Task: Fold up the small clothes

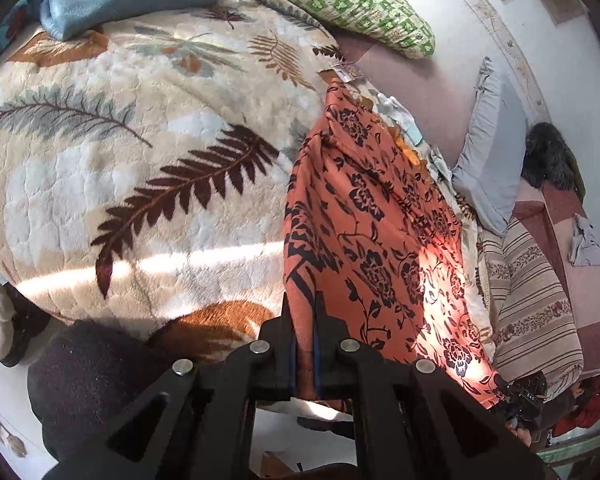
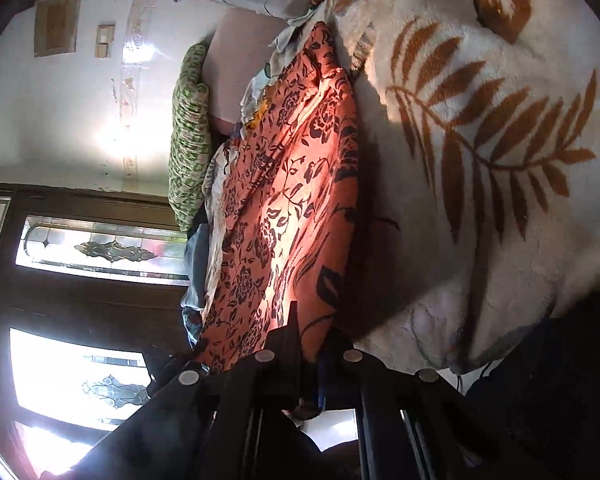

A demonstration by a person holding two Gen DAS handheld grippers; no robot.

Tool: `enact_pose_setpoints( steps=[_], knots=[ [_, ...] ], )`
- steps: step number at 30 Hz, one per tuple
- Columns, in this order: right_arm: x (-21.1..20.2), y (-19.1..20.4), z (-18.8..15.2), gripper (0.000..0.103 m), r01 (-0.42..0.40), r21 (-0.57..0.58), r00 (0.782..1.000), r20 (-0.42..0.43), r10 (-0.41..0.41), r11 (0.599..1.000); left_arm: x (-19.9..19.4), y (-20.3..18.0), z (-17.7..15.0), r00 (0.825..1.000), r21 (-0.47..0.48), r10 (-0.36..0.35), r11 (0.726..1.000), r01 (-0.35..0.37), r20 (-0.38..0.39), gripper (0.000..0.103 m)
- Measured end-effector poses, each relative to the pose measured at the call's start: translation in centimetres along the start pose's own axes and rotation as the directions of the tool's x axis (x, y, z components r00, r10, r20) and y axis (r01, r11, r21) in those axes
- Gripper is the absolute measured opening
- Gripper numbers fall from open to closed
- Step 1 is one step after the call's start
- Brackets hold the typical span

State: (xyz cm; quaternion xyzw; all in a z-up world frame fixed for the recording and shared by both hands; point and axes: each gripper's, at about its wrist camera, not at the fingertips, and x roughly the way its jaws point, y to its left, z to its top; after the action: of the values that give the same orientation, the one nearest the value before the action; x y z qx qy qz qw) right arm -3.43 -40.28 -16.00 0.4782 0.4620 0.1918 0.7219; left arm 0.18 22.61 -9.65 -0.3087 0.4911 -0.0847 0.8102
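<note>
Orange cloth with a black flower print point(image 1: 372, 232) is the piece you are working on; it lies stretched along the leaf-patterned blanket point(image 1: 140, 152) on the bed, with its near edge raised toward you. Your left claw point(image 1: 304, 320) is pinched tight on that near edge, with the fabric running up between the blue pads. Your right claw point(image 2: 308, 328) is likewise clamped on the cloth, at a corner of the same end, so you hold the garment at two points.

The step in hand looks like lifting this end to carry it over for a fold. To do it well, keep both hands level with each other so the held edge stays straight, and hold them far enough apart that the cloth does not sag or bunch between them. Raise the edge only enough for the fabric to clear the plush blanket, which is likely to drag at a thin cloth. Bring the edge toward the far end, near the green patterned pillow point(image 1: 340, 4), and lay it down square on the part beneath. The far end lies near a small heap of pale clothes point(image 1: 400, 116); keep the fold from catching them. Do not let go until the edges line up.
</note>
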Motion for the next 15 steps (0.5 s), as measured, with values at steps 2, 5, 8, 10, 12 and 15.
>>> enact_pose_setpoints(
  steps=[2, 5, 8, 10, 12, 15],
  knots=[
    [-0.5, 0.9, 0.9, 0.006, -0.043, 0.002, 0.999, 0.028, 0.043, 0.999, -0.4, -1.2, 1.6, 0.999, 0.013, -0.035, 0.999, 0.035, 0.015, 0.006],
    [-0.8, 2.7, 3.3, 0.006, -0.108, -0.001, 0.992, 0.072, 0.107, 0.994, -0.2, -3.7, 5.7, 0.997, 0.039, -0.073, 0.997, 0.072, 0.022, 0.006],
    [-0.2, 4.9, 7.6, 0.005, -0.169, -0.003, 0.979, 0.114, 0.168, 0.986, 1.3, -6.2, 11.8, 0.994, 0.046, -0.11, 0.993, 0.109, 0.026, 0.006],
    [1.0, 6.3, 11.6, 0.005, -0.187, -0.006, 0.973, 0.139, 0.186, 0.982, 3.5, -7.5, 16.9, 0.992, 0.021, -0.124, 0.992, 0.124, 0.03, 0.006],
    [2.8, 7.4, 16.3, 0.006, -0.187, -0.004, 0.969, 0.164, 0.185, 0.982, 7.3, -8.6, 21.9, 0.992, -0.02, -0.128, 0.991, 0.129, 0.016, 0.006],
    [6.8, 7.1, 24.0, 0.008, -0.158, 0.057, 0.972, 0.185, 0.145, 0.986, 16.3, -8.9, 28.5, 0.996, -0.106, -0.077, 0.992, 0.073, -0.04, 0.01]
  ],
)
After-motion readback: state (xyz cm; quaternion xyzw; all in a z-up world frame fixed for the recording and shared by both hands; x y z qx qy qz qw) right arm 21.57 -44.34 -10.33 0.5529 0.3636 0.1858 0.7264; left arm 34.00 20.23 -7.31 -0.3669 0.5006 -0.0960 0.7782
